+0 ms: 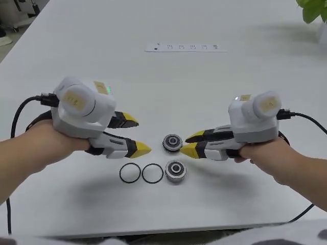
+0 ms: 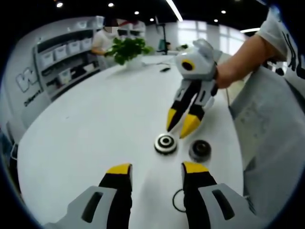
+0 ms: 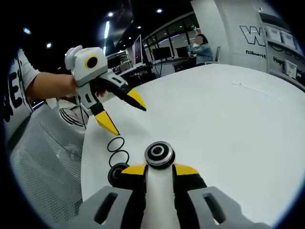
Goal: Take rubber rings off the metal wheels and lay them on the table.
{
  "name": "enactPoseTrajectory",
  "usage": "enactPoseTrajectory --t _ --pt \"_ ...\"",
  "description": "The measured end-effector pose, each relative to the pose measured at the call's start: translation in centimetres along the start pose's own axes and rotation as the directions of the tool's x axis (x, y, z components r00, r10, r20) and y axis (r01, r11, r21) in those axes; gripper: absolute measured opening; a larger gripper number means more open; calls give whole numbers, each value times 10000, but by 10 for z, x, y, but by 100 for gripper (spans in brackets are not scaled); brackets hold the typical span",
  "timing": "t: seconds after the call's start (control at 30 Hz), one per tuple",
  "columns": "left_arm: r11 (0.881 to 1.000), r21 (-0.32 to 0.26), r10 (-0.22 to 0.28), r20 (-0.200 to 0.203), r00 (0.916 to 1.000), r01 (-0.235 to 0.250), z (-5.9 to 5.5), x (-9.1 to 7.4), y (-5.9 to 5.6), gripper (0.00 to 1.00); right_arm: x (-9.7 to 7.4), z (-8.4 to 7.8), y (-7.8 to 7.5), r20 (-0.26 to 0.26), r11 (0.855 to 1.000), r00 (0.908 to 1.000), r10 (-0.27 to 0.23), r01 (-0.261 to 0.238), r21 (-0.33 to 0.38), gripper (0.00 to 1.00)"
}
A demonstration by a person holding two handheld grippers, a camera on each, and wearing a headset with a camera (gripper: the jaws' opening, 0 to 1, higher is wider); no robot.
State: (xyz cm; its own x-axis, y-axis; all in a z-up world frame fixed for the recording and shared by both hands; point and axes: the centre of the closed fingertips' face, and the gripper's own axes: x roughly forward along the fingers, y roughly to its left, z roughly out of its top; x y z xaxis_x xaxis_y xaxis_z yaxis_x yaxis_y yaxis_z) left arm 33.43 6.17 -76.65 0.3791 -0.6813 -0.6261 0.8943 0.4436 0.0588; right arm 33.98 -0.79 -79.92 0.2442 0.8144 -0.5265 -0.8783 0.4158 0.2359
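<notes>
Seen from the head view, the white tabletop carries two metal wheels and two loose rubber rings. The far wheel sits just beside the yellow tips of the right tongs, which stand a little apart and grip nothing. The near wheel lies closer to the person, with the first ring right against it and the second ring just beside that, so the three make a short row. The left tongs gape wide over bare tabletop to the left of the wheels, and they hold nothing either. A power strip lies well beyond, toward the far edge.

The right gripper view puts the far wheel dead ahead, just past its own two tips. The near wheel is half hidden behind one jaw, and both rings lie flat beyond it, toward the left tongs.

The left gripper view shows both wheels side by side under the right tongs' tips, and a piece of one ring beside its own jaw. It also takes in the room: a potted plant at the table's end and shelves lined with pale bins — what is in them I cannot tell.

Whether either wheel has a rubber ring on it I cannot tell.
</notes>
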Motion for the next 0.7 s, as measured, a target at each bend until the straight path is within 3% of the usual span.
enactPoseTrajectory --t 0.7 --pt "9995 94 -298 -19 9996 298 6 19 -6 41 3 -2 -1 90 9996 10000 -15 18 -279 22"
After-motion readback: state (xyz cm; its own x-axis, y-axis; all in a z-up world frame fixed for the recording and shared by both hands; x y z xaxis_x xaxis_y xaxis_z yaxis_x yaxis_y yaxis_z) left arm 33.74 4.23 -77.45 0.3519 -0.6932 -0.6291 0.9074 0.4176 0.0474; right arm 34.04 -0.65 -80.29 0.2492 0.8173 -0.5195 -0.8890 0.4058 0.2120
